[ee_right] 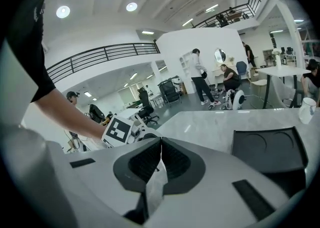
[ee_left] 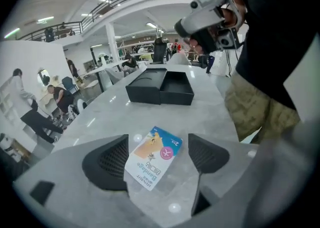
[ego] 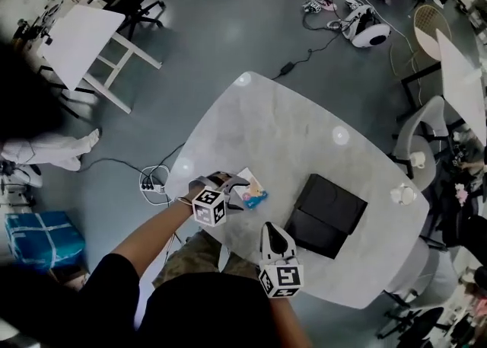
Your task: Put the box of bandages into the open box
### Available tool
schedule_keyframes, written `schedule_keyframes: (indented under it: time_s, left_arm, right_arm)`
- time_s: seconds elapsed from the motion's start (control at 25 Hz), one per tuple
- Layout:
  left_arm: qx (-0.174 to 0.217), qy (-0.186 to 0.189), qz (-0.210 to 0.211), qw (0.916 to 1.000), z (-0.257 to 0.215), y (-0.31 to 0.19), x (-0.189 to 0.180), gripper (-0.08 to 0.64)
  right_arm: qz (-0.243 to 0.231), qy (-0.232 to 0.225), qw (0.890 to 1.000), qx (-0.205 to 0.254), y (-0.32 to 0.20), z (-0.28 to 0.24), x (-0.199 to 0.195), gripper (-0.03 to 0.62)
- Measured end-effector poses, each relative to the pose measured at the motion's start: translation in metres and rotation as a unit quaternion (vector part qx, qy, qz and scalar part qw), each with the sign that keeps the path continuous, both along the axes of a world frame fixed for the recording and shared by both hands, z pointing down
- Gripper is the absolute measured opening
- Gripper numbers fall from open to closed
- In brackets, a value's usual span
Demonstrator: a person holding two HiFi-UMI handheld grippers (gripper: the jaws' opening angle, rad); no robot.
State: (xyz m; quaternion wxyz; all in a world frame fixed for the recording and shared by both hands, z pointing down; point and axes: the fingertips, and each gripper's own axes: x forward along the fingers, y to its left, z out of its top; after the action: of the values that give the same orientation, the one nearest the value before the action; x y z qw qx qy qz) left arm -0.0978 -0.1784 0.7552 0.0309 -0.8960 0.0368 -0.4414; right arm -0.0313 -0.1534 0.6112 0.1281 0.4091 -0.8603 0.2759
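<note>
The box of bandages [ee_left: 152, 158], white and blue with an orange picture, lies flat on the grey table [ee_left: 150, 117]. It rests between the wide-apart jaws of my left gripper [ee_left: 159, 156], and neither pad touches it. In the head view the box of bandages [ego: 252, 190] shows just right of the left gripper [ego: 230, 189]. The open black box [ego: 327, 215] sits further right with its lid folded out, and appears as the black box [ee_left: 160, 87] beyond the bandages. My right gripper [ego: 275, 241] hovers at the table's near edge, shut with nothing in it [ee_right: 160, 161].
A white cup [ego: 402, 194] stands near the table's right edge. A chair [ego: 426, 137] and a second white table [ego: 464, 80] are to the right. A power strip and cables [ego: 152, 180] lie on the floor at the left. People stand at the back.
</note>
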Motion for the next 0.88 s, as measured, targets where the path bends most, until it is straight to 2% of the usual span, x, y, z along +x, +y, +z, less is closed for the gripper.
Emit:
schedule_keyframes:
  time_s: [0.08, 0.2, 0.4, 0.6, 0.72, 0.88]
  left_arm:
    - [0.005, -0.015, 0.023, 0.9996, 0.009, -0.007, 0.006, 0.374]
    - [0.006, -0.041, 0.081, 0.9959, 0.027, -0.009, 0.021, 0.383]
    - [0.012, -0.073, 0.182, 0.9806, 0.044, 0.001, 0.032, 0.402]
    - [0.003, -0.109, 0.214, 0.9706, 0.07, -0.003, 0.027, 0.411]
    - [-0.003, -0.144, 0.238, 0.9605, 0.084, -0.005, 0.018, 0.419]
    - [-0.006, -0.164, 0.265, 0.9502, 0.089, -0.003, 0.011, 0.422]
  right_arm:
    - [0.015, 0.005, 1.0, -0.009, -0.001, 0.006, 0.012, 0.012]
    - [0.052, 0.01, 0.998, -0.024, 0.002, 0.015, 0.03, 0.012]
    - [0.08, 0.018, 0.996, -0.028, 0.008, 0.013, 0.031, 0.012]
    - [0.107, 0.025, 0.993, -0.03, 0.008, 0.01, 0.036, 0.012]
    - [0.123, 0.029, 0.991, -0.036, 0.009, 0.014, 0.04, 0.012]
    - [0.13, 0.03, 0.99, -0.042, 0.011, 0.019, 0.033, 0.012]
